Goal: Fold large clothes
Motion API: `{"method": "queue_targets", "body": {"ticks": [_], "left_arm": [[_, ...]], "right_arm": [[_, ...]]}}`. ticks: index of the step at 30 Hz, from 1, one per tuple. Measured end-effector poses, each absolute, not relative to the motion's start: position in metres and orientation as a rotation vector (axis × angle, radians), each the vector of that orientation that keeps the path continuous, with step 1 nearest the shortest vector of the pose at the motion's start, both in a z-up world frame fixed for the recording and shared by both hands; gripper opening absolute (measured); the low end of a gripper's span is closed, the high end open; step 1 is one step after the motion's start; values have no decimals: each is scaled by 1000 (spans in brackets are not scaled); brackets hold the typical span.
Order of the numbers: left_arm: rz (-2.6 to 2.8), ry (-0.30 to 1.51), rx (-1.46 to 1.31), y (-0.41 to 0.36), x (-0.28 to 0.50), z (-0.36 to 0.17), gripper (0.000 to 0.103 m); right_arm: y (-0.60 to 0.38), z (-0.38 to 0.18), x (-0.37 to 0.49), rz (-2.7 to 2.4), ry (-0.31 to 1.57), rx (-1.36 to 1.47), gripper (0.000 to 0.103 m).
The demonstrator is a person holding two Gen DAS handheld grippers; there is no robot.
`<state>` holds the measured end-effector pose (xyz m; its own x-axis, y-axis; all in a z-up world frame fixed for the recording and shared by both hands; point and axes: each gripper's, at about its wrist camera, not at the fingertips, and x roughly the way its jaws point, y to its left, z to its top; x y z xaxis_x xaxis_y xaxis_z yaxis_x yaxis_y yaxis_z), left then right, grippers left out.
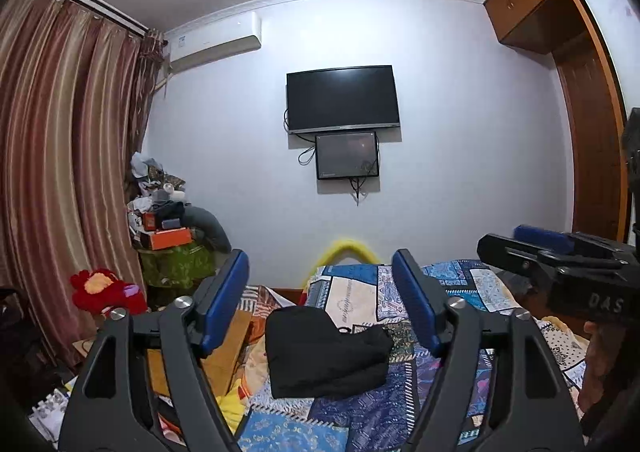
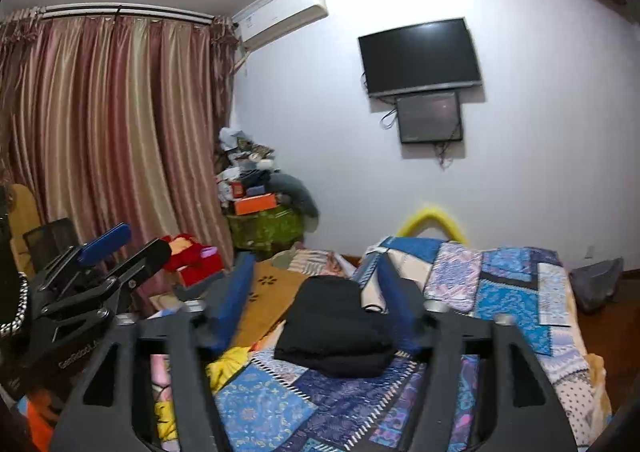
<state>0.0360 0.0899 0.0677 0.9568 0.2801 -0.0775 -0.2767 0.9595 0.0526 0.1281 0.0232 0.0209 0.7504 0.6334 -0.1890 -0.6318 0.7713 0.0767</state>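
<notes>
Both our claws fill the foreground: left gripper [image 1: 320, 304] spread wide, nothing between its blue pads [image 1: 414, 302], and right gripper [image 2: 316, 304] likewise gaping and empty. Beyond them we see the black garment [image 1: 326, 354], a folded bundle lying on the patchwork bedspread [image 1: 360, 418], clear of both grippers. Ahead, a television [image 1: 343, 98] hangs on the wall.

Right gripper [image 2: 316, 284] raised above the bed, jaws spread wide, nothing between the blue pads. Beyond them a black garment [image 2: 336, 328], folded into a compact bundle, lies on the patchwork quilt [image 2: 512, 292]. Left gripper [image 2: 132, 248] at left edge, also empty. Striped curtain [image 2: 112, 124] behind; dark television [image 2: 418, 54] on the white wall.
</notes>
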Motion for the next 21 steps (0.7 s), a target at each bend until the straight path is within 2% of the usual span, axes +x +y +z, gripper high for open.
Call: {"method": "queue_targets", "body": {"ticks": [1,2,5,7,21], "left_arm": [[287,86,31,89,35,66,90],[293,82,18,89,33,65,97],[312,83,0,89,27,62,98],[322,86,-4,88,27,60,98],[330,82,-50,90,17,57,99]], "right_arm": [[23,22,125,675,194,2,84],[22,23,122,663,181,-7,86],[22,26,115,635,158,-34,92],[23,27,113,626,150,-39,102],[25,23,111,620,154,-45,103]]}}
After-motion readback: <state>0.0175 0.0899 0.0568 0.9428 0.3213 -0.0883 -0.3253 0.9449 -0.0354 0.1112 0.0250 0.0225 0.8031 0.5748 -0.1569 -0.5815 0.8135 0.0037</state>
